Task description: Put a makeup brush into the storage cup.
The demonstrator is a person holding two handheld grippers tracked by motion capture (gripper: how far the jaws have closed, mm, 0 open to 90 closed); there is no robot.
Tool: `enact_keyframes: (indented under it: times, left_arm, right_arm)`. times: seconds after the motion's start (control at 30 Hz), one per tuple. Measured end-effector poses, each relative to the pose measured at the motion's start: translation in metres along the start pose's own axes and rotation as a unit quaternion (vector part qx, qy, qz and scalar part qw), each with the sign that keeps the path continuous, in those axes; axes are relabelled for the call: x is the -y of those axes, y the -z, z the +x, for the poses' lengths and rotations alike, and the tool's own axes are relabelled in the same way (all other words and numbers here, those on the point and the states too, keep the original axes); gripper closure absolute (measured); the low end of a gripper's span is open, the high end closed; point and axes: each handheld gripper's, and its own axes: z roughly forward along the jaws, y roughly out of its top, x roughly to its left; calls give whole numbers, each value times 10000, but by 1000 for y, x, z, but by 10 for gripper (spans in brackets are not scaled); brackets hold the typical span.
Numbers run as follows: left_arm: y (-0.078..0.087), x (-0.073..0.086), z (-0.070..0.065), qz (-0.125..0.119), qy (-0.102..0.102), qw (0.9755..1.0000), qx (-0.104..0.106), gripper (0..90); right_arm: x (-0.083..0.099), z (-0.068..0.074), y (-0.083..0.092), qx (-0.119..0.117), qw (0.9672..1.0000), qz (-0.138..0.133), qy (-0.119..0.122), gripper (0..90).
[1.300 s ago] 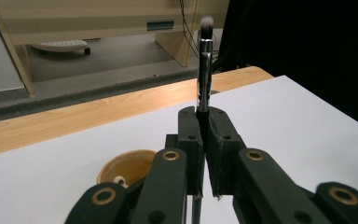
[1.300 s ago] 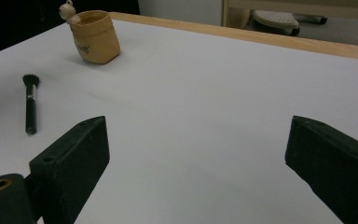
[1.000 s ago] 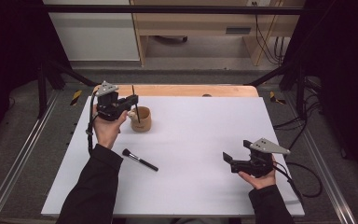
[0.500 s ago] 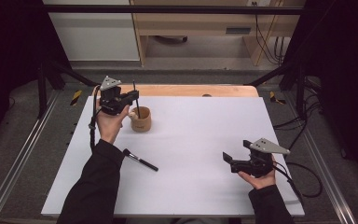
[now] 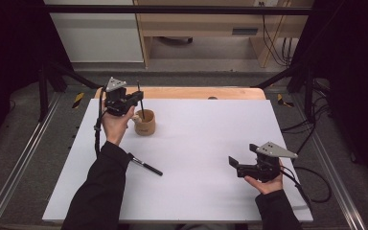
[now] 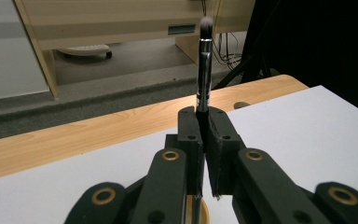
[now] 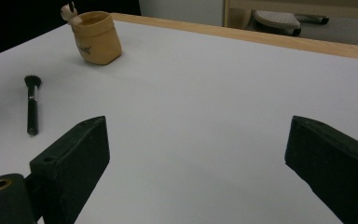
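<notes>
The left gripper is held above the far-left part of the white tabletop, just beside and partly over the small tan pouch-shaped cup. Its fingers are pressed together on a slim black make-up brush with a silver ferrule and a pale bristle tip. This brush is held close to upright, bristles upward, and its lower end is seen in the high view reaching down into the open mouth of the cup. In the left gripper view the handle is clamped between the two black fingers and the cup rim appears just below them.

The cup stands upright near the far-left corner of the tabletop, a short way in from the far wooden edge.

A second black make-up brush with a dark bristle head is laid flat on the tabletop nearer the left edge, toward the near side from the cup and well apart from it. It is partly crossed by the person's left sleeve.

The right gripper is held low over the near-right part of the tabletop. Its fingers are spread wide, with nothing between them.
</notes>
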Motion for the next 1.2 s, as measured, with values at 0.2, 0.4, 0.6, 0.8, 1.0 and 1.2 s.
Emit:
enact_keyframes:
  times: [0.2, 0.4, 0.6, 0.8, 1.0, 1.2]
  left_arm:
    - [-7, 3, 2, 72, -1, 10000, -52, 846]
    - [-12, 5, 2, 57, -68, 9999, -121, 846]
    - [-18, 8, 3, 135, -92, 9998, -144, 846]
    - [-21, 10, 3, 211, -139, 9996, -155, 846]
    - [-25, 14, 4, 261, -140, 9994, -182, 846]
    - [-26, 19, 5, 288, -133, 9993, -190, 846]
  right_arm:
    - [0, 0, 0, -6, 10000, -16, -5, 70]
    - [0, 0, 0, -7, 10000, -2, -1, 71]
    - [0, 0, 0, -11, 10000, -21, 21, 71]
    - [0, 1, 0, -6, 10000, 0, -8, 70]
    - [0, 1, -1, -8, 10000, 7, 17, 70]
    - [0, 1, -1, -19, 10000, 13, 38, 70]
